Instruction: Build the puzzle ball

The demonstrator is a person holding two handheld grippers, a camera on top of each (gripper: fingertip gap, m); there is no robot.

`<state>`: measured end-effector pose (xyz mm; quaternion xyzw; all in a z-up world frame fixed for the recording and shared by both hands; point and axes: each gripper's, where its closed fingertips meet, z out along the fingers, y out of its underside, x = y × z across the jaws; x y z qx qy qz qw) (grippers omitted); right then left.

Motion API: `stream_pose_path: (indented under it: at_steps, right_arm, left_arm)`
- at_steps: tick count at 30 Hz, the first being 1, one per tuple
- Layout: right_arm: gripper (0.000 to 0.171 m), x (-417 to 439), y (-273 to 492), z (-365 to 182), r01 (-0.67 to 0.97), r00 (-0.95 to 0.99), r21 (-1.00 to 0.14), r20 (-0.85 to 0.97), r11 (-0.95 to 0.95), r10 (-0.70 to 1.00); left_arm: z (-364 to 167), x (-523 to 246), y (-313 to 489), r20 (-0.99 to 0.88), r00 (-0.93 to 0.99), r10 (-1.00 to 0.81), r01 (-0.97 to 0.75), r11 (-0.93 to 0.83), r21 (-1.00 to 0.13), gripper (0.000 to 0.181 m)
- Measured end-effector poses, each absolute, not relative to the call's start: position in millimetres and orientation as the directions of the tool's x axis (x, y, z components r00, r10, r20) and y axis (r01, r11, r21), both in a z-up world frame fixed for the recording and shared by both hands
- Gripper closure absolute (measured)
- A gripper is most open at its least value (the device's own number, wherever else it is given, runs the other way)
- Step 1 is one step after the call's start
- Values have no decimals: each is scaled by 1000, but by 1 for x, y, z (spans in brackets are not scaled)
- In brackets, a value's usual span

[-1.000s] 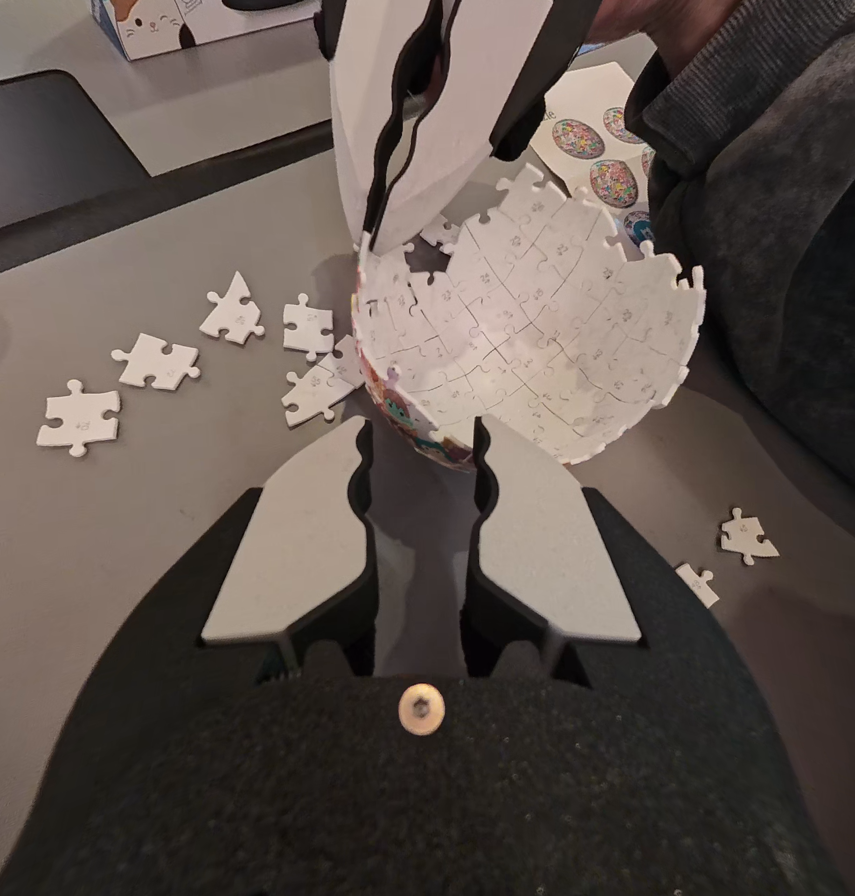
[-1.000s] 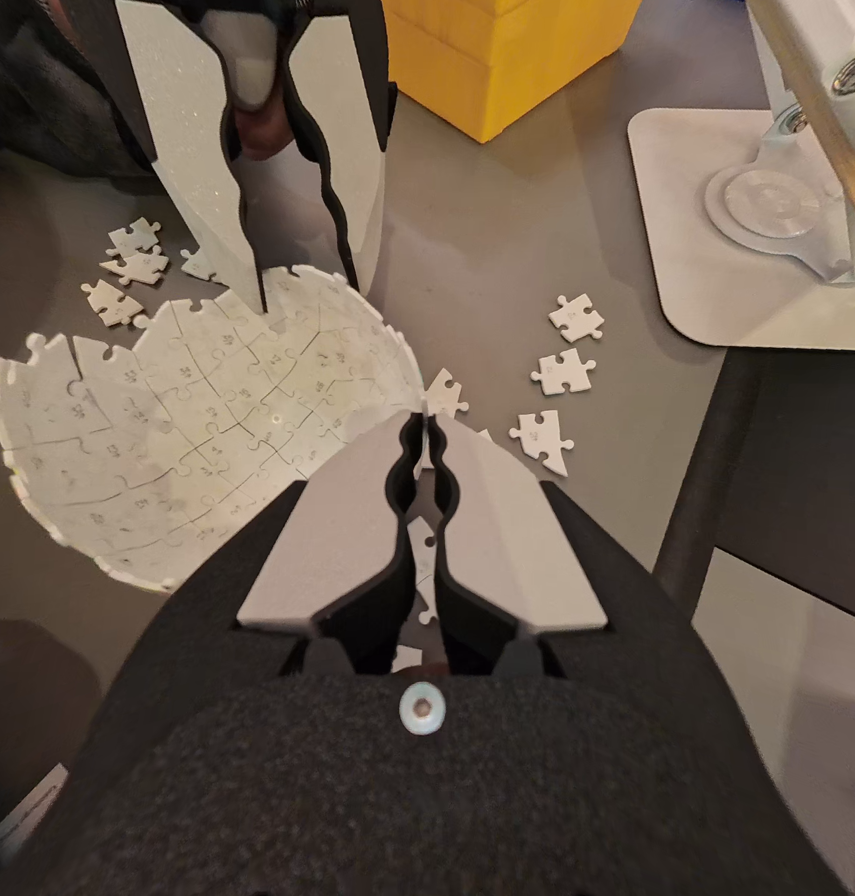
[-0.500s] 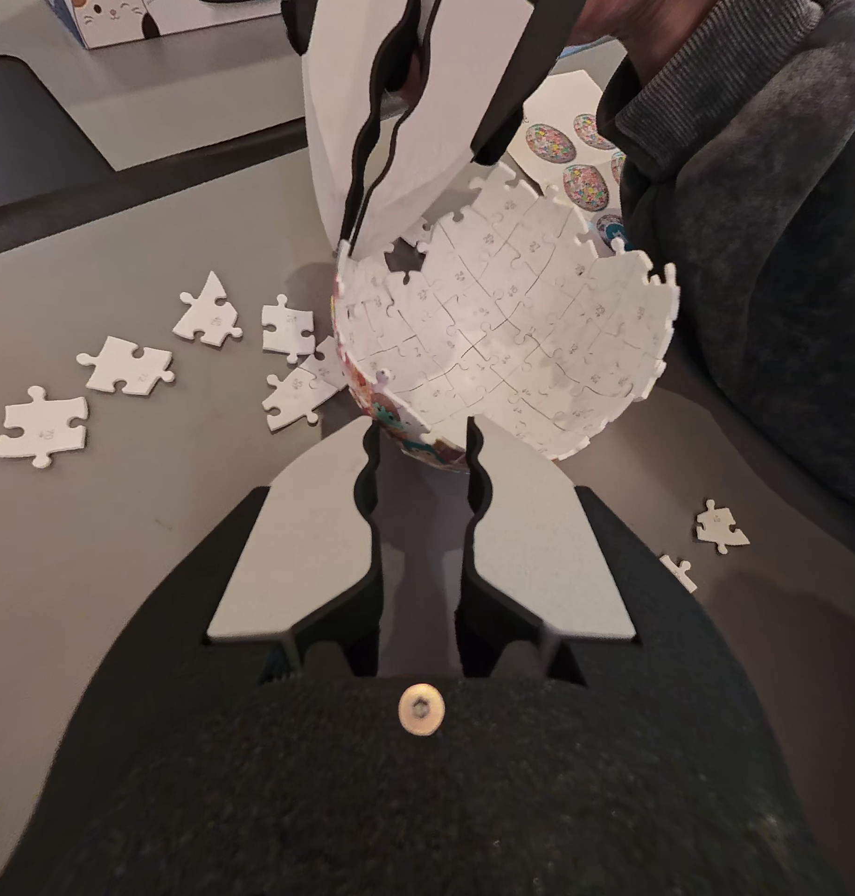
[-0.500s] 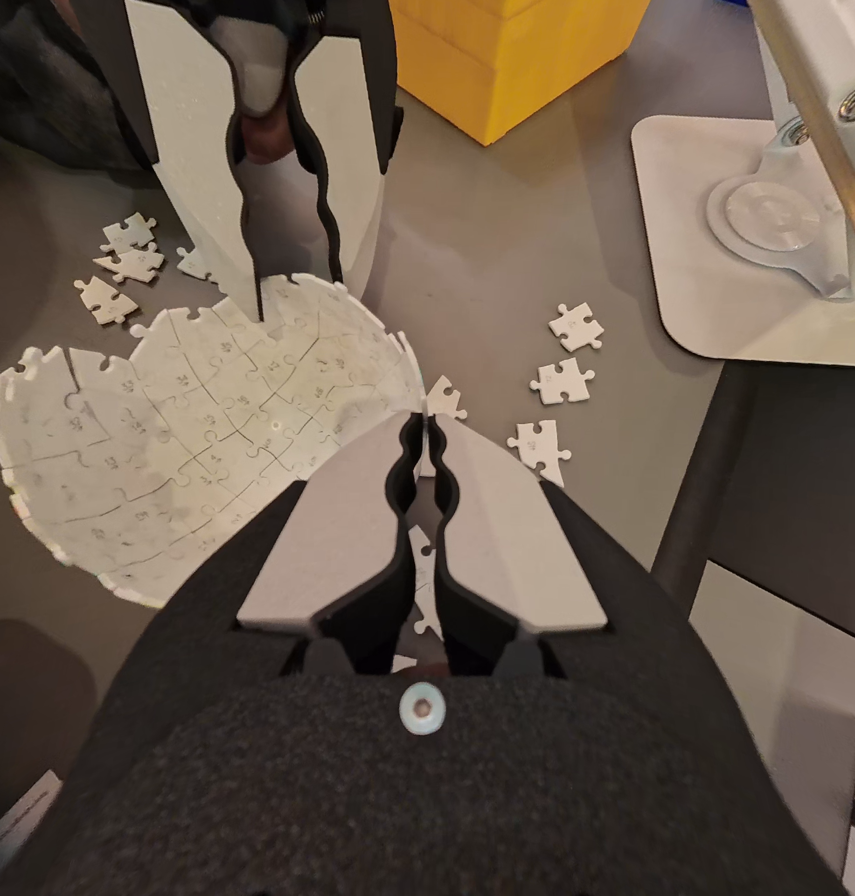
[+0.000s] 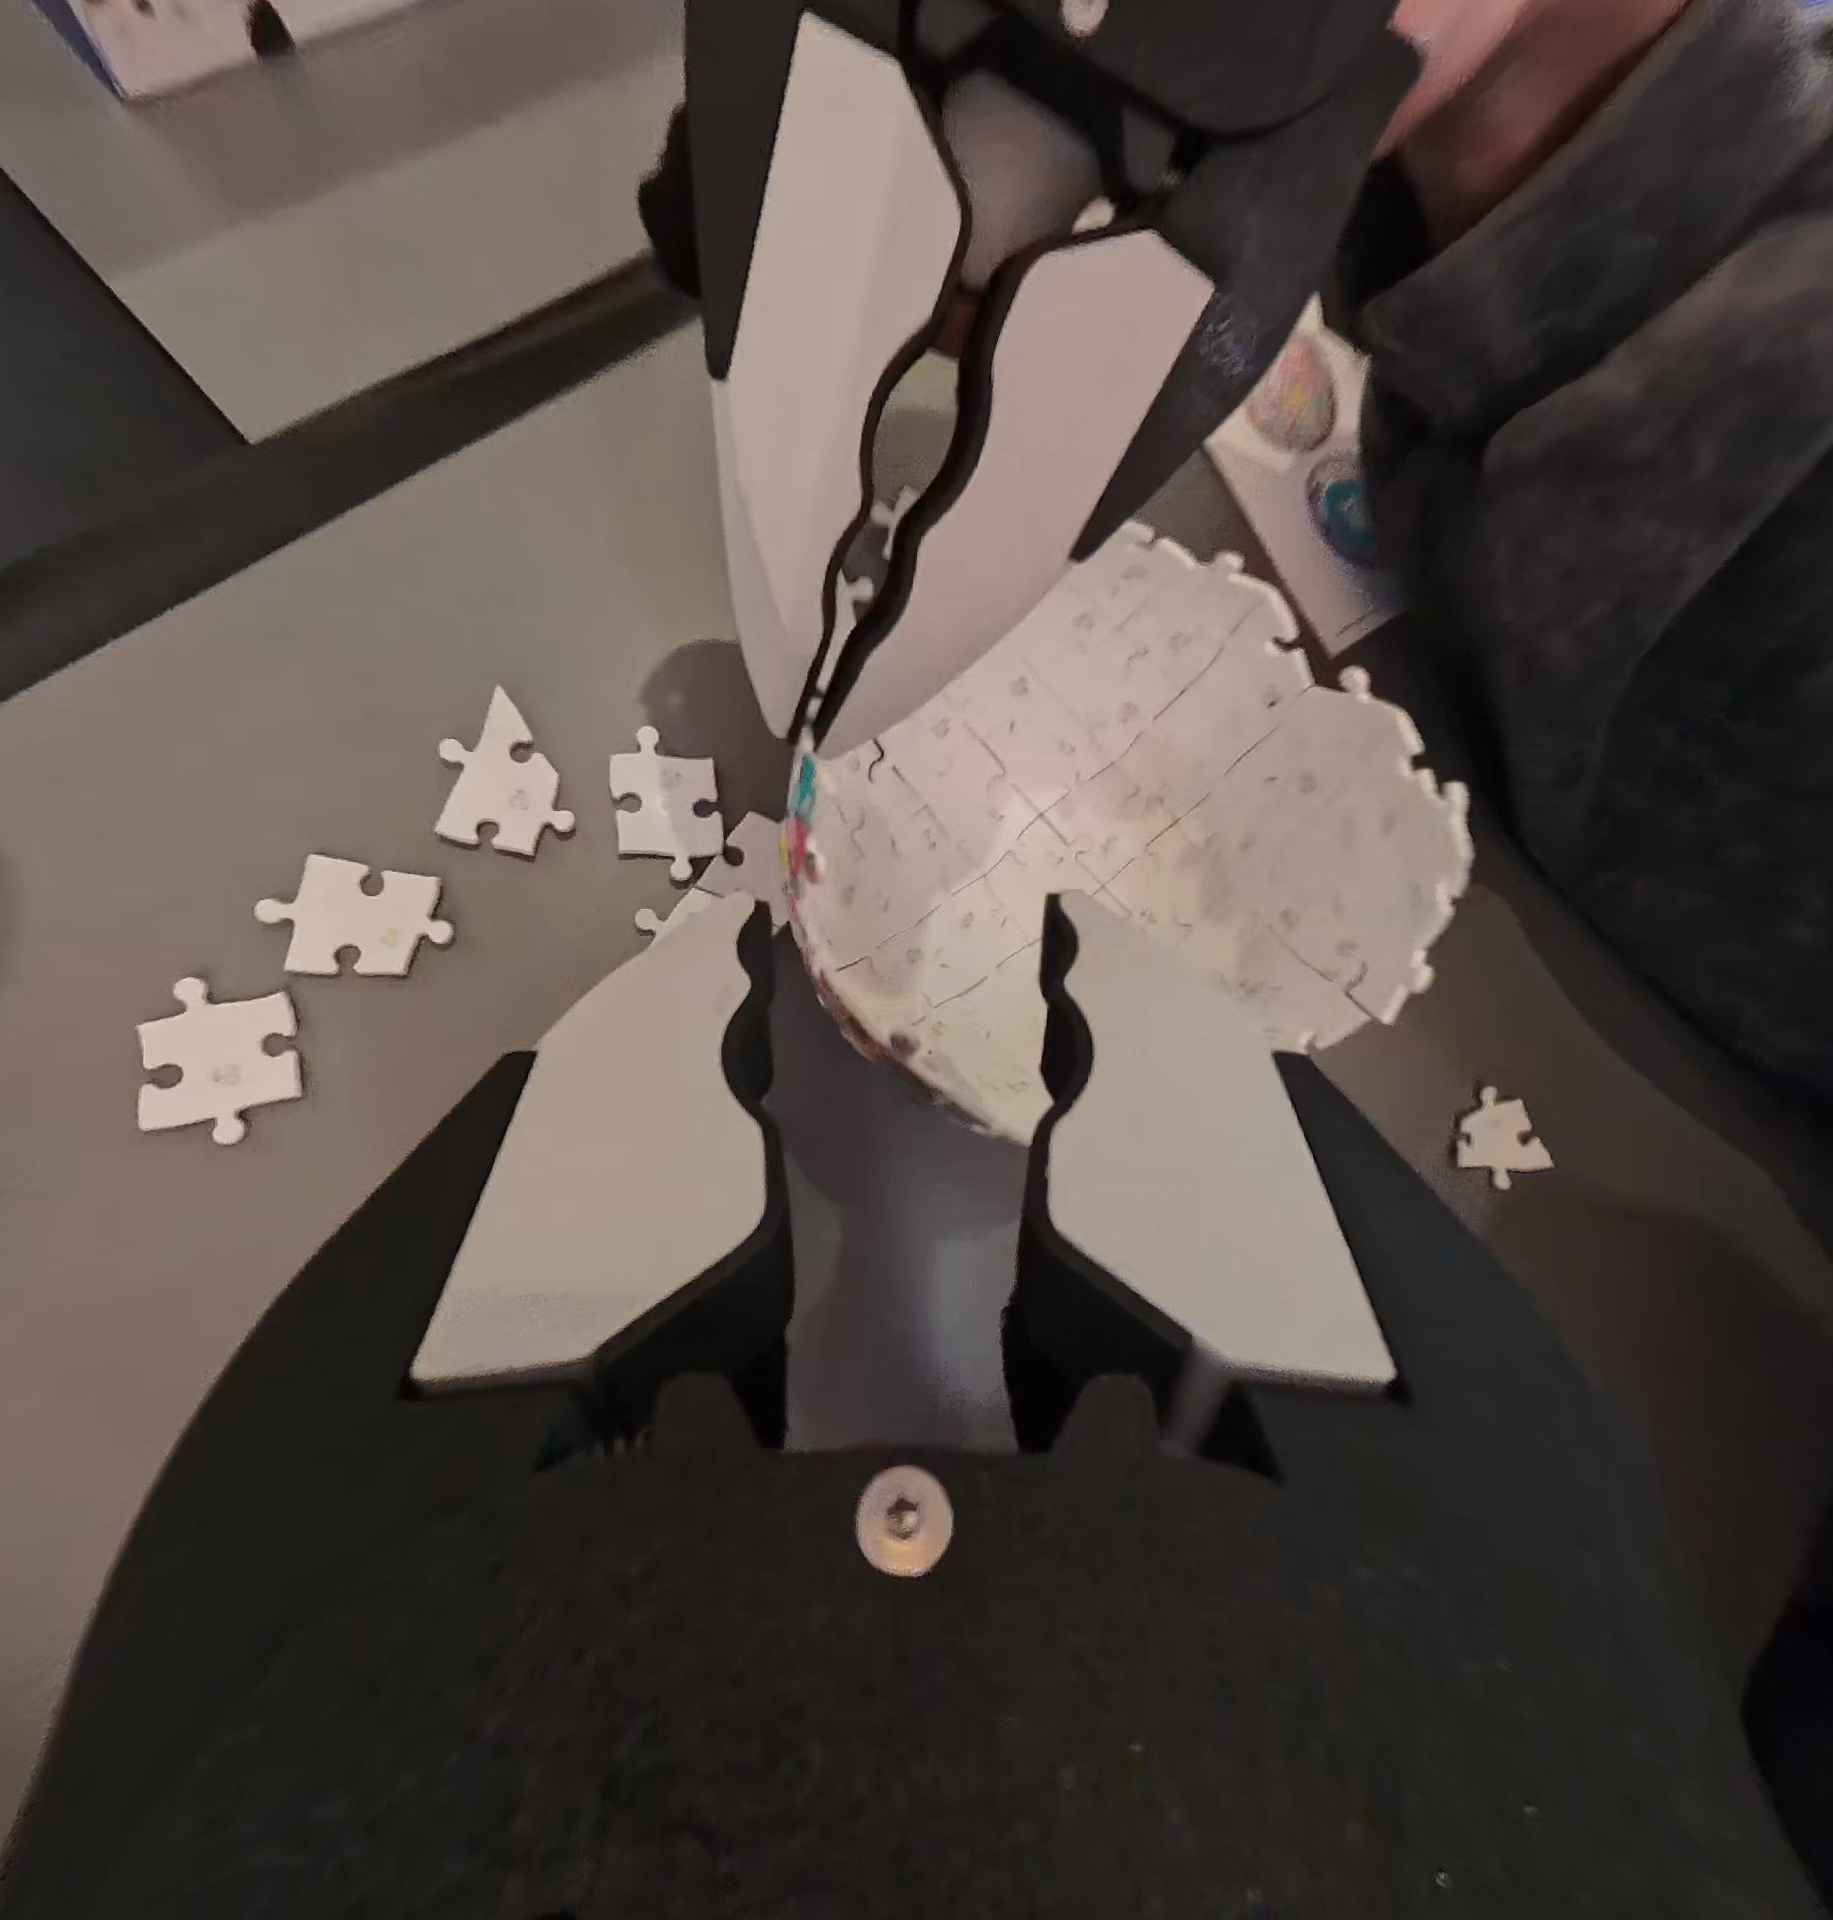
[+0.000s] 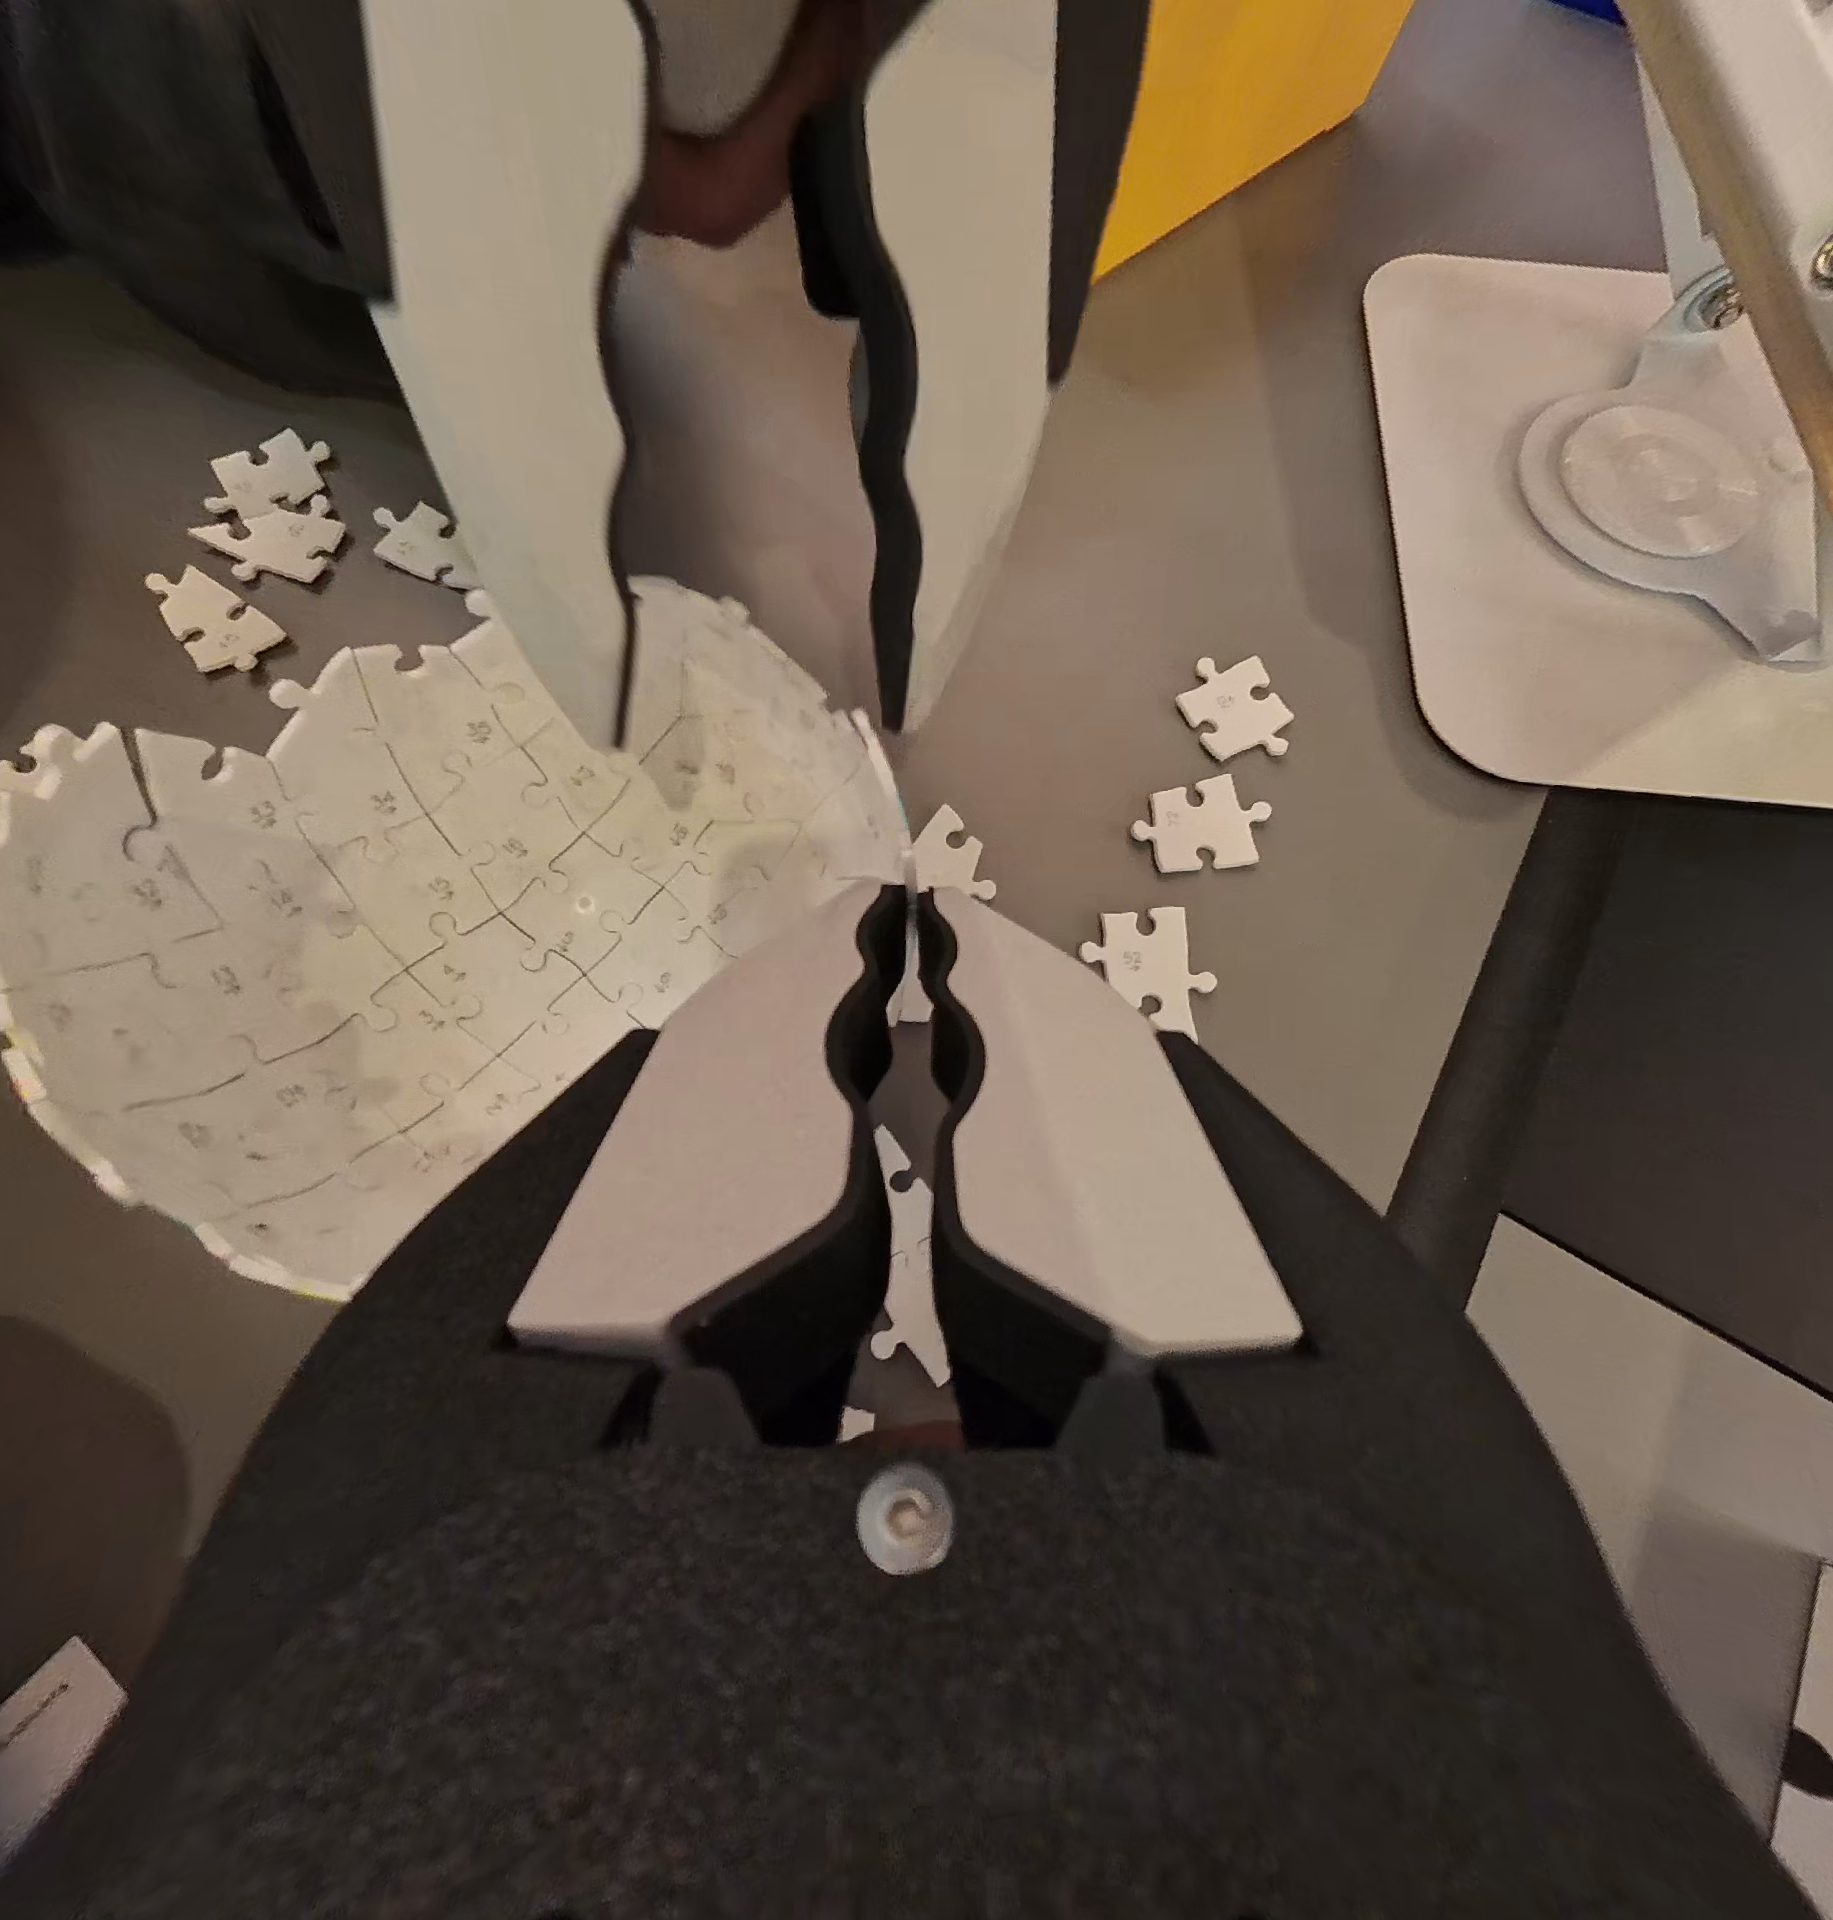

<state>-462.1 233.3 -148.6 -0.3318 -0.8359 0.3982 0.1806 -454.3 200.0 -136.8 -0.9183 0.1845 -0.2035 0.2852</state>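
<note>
Right wrist view: the right tongs (image 6: 904, 906) pinch the near rim of the half-built puzzle ball (image 6: 372, 935), a white bowl of joined pieces resting on the grey bench (image 6: 1151, 540). The left tongs (image 5: 901, 914), jaws parted and holding nothing, straddle the opposite rim, one finger inside the bowl, one outside. Loose puzzle pieces (image 5: 361, 914) lie scattered beside the ball.
</note>
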Motion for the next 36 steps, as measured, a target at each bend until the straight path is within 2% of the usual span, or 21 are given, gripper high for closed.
stream_pose_path:
  at_steps: [2,5,12,15,18,21,25,30,36]
  right_arm:
    - [169,-462,234,-149,400,-722,-789,42,466,690]
    - [169,-463,237,-148,386,-729,-797,44,464,683]
    - [169,-467,239,-148,354,-734,-818,57,453,676]
    - [169,-467,239,-148,354,-733,-816,63,458,678]
    - [169,-468,239,-148,358,-731,-812,63,461,679]
    - [169,-469,238,-148,357,-730,-812,65,461,680]
    - [169,-470,238,-148,356,-731,-811,68,465,679]
    - [169,-470,238,-148,357,-730,-805,76,474,679]
    - [169,-471,238,-148,354,-730,-808,75,471,679]
  left_arm:
    - [-145,-455,207,239,863,-446,-262,-798,-543,145]
    - [-149,-462,217,157,894,-420,-287,-805,-519,156]
    - [-135,-471,222,146,890,-432,-291,-785,-546,159]
    - [-126,-483,223,204,884,-420,-241,-785,-571,157]
    - [-139,-501,216,214,895,-391,-241,-828,-506,149]
    - [-159,-512,217,155,912,-379,-269,-841,-470,158]
    - [-168,-514,231,105,915,-389,-285,-810,-512,176]
    - [-191,-507,238,84,888,-451,-350,-784,-512,181]
    - [-183,-508,246,61,898,-436,-329,-757,-564,181]
